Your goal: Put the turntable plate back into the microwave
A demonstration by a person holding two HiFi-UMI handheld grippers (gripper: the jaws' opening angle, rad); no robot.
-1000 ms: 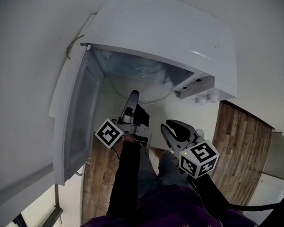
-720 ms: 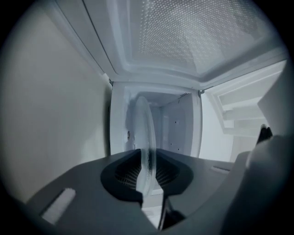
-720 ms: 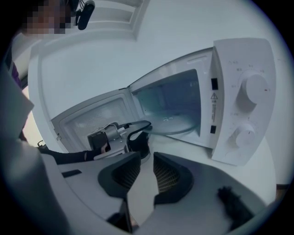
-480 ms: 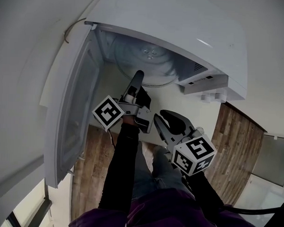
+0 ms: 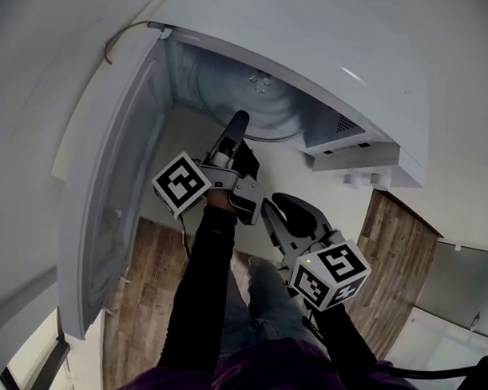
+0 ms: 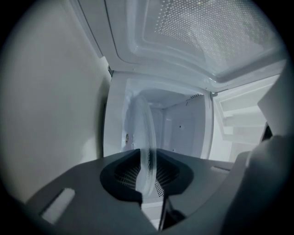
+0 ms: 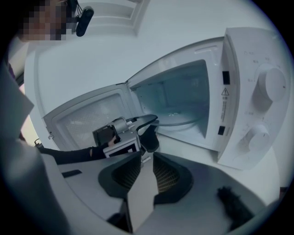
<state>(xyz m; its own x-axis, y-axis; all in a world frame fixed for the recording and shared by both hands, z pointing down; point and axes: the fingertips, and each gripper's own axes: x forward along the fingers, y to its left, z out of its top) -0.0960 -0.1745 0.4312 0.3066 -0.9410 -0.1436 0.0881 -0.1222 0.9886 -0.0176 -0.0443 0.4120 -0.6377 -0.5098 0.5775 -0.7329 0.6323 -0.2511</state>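
The clear glass turntable plate (image 5: 267, 111) lies inside the open white microwave (image 5: 329, 49), its near rim reaching out of the opening. My left gripper (image 5: 238, 122) points into the cavity and is shut on that rim. In the left gripper view the plate (image 6: 144, 137) runs edge-on between the pads of my left gripper (image 6: 148, 176). My right gripper (image 5: 282, 209) hangs lower and nearer, away from the plate. In the right gripper view my right gripper (image 7: 146, 172) has its jaws apart, closing a little, with nothing between them. That view also shows the plate (image 7: 177, 120).
The microwave door (image 5: 116, 186) stands swung wide open on the left. The control panel with two knobs (image 7: 262, 105) is right of the cavity. The microwave sits on a white counter (image 5: 308, 176), with wooden floor (image 5: 394, 243) below.
My left gripper has pushed further toward the cavity with the plate's rim in it. The right gripper has shifted slightly left and closer to the left one.
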